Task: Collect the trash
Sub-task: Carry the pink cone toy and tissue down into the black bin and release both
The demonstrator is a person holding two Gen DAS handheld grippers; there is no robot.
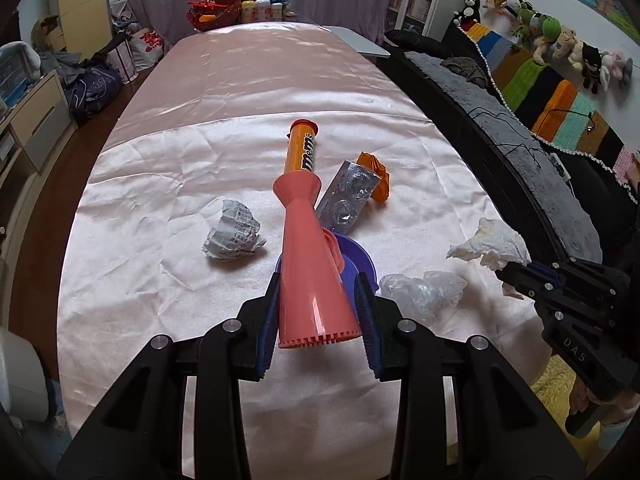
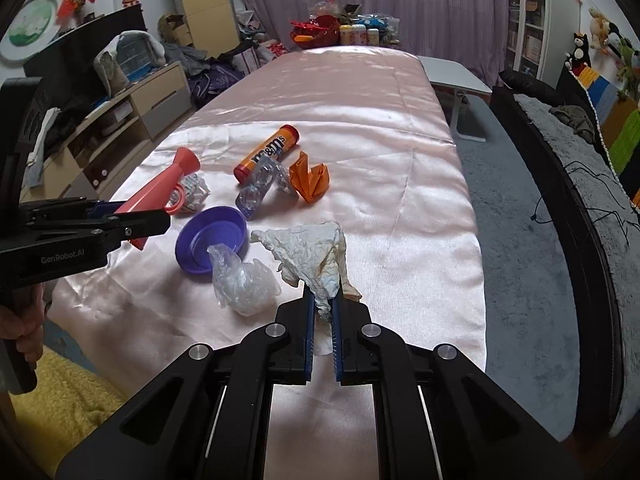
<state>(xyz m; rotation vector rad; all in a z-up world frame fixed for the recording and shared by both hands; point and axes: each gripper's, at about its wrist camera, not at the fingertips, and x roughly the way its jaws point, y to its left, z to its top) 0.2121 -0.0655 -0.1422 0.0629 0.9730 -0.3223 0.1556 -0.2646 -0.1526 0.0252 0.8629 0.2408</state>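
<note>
gripping a pink horn (image 1: 310,264), the left gripper (image 1: 320,316) clamps its wide end; the right gripper (image 2: 323,316) pinches a crumpled tissue (image 2: 316,254)

Purple curtains (image 2: 420,4) back a pink-clothed table (image 1: 248,92); dark sofa (image 1: 520,128) beside it, grey carpet (image 2: 516,216).

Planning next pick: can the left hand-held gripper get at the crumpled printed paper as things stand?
Probably not yet: the left hand-held gripper is shut on the pink funnel-shaped tube. The crumpled printed paper itself lies uncovered on the pink cloth.
</note>
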